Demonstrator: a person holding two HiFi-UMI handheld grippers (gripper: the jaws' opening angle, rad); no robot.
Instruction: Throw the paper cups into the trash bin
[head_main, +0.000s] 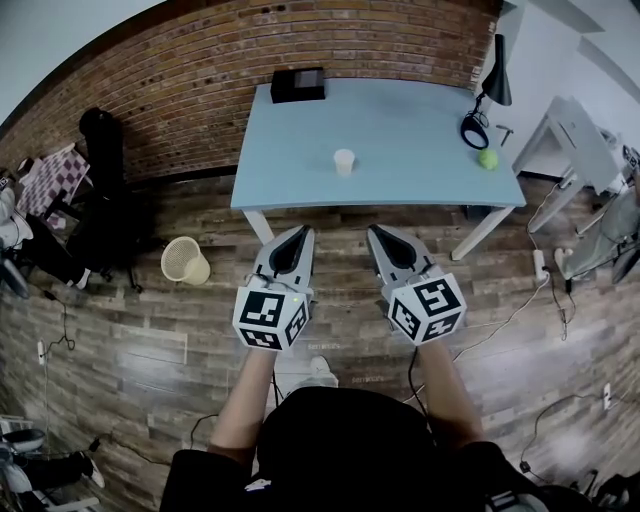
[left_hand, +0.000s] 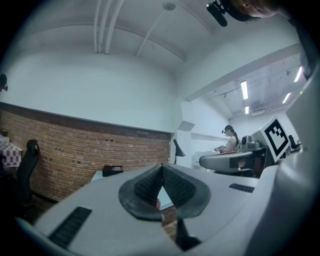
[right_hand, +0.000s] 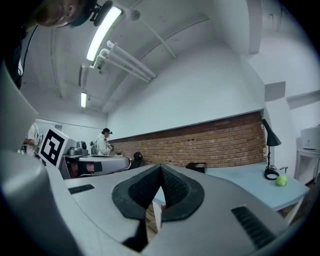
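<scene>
A: Left claw (head_main: 291, 247) pressed together, nothing in it. Right claw (head_main: 393, 243) likewise. Both are short of the worktop (head_main: 420, 125) edge.

B: Cup?

A: One paper cup (head_main: 344, 161), upright, upper centre of the head view. It stands alone mid-worktop, well apart from both claws.

B: Risks?

A: If a claw arrives shut, the tips shove the cup over and it rolls. Pinch too hard and the thin wall likely buckles.

B: Bin?

A: Trash bin (head_main: 184, 261) on the floor, left of centre, well apart from the worktop. It looks tipped sideways, though the wide lens makes that unsure. If so, a drop from above could miss the mouth.
</scene>
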